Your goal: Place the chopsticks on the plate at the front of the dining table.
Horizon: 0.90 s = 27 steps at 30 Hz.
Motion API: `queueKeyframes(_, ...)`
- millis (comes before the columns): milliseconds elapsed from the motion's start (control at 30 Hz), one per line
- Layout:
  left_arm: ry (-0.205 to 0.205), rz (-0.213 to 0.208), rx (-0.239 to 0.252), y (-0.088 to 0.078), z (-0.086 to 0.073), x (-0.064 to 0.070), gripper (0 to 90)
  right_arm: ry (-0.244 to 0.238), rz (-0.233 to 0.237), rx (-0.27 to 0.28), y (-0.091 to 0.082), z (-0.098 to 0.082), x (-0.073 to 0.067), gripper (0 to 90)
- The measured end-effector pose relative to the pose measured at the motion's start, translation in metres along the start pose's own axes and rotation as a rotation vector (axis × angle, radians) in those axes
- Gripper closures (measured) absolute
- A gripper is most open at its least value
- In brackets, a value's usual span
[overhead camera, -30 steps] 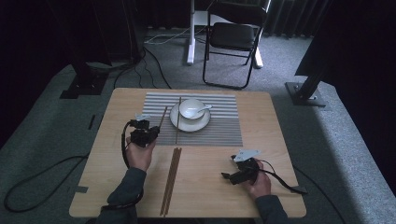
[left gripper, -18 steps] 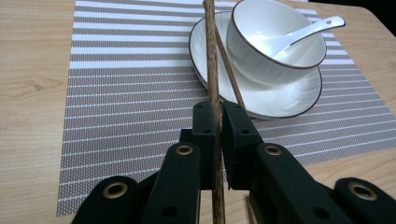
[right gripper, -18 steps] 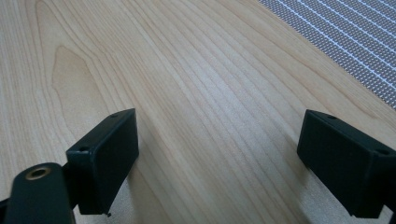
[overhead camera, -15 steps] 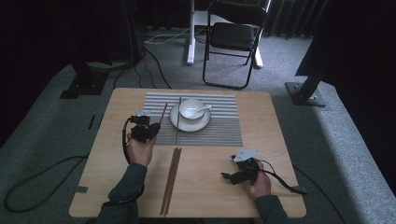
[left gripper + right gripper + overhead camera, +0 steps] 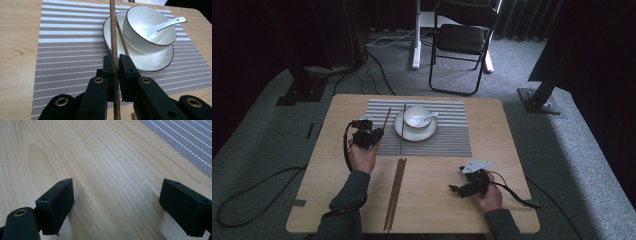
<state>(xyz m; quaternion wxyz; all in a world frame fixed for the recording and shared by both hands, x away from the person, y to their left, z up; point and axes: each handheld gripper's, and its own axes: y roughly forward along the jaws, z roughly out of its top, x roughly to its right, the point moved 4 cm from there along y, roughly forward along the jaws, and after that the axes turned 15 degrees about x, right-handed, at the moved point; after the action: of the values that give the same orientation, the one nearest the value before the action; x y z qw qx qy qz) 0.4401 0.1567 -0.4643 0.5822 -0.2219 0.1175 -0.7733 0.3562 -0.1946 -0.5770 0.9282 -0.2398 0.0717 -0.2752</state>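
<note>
— Fingertips [image 5: 113, 75] of left gripper [image 5: 368, 136] clenched on one chopstick [image 5: 112, 27], tip over plate [image 5: 150, 61] rim at nine o'clock of bowl [image 5: 150, 30]. Right gripper [image 5: 117, 207] released, resting idle.

— Lower gently beside second chopstick [image 5: 402, 127]; keep parallel, avoid nudging bowl.

— Beyond: striped placemat [image 5: 447, 140], wooden table [image 5: 437, 210], spare chopsticks [image 5: 394, 192]; folding chair [image 5: 462, 40] at twelve o'clock, grey carpet [image 5: 572, 165].

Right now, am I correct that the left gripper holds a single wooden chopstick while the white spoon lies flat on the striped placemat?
Not quite: the white spoon rests inside the bowl on the plate, as the left gripper view shows. The left gripper does hold a single wooden chopstick over the striped placemat.
</note>
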Motion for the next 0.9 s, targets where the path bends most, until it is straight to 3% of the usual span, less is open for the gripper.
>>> queueKeyframes(900, -0.004, 0.021, -0.007, 0.013, 0.014, -0.004, 85.0, 0.000, 0.000, 0.001, 0.000, 0.000, 0.000, 11.9)
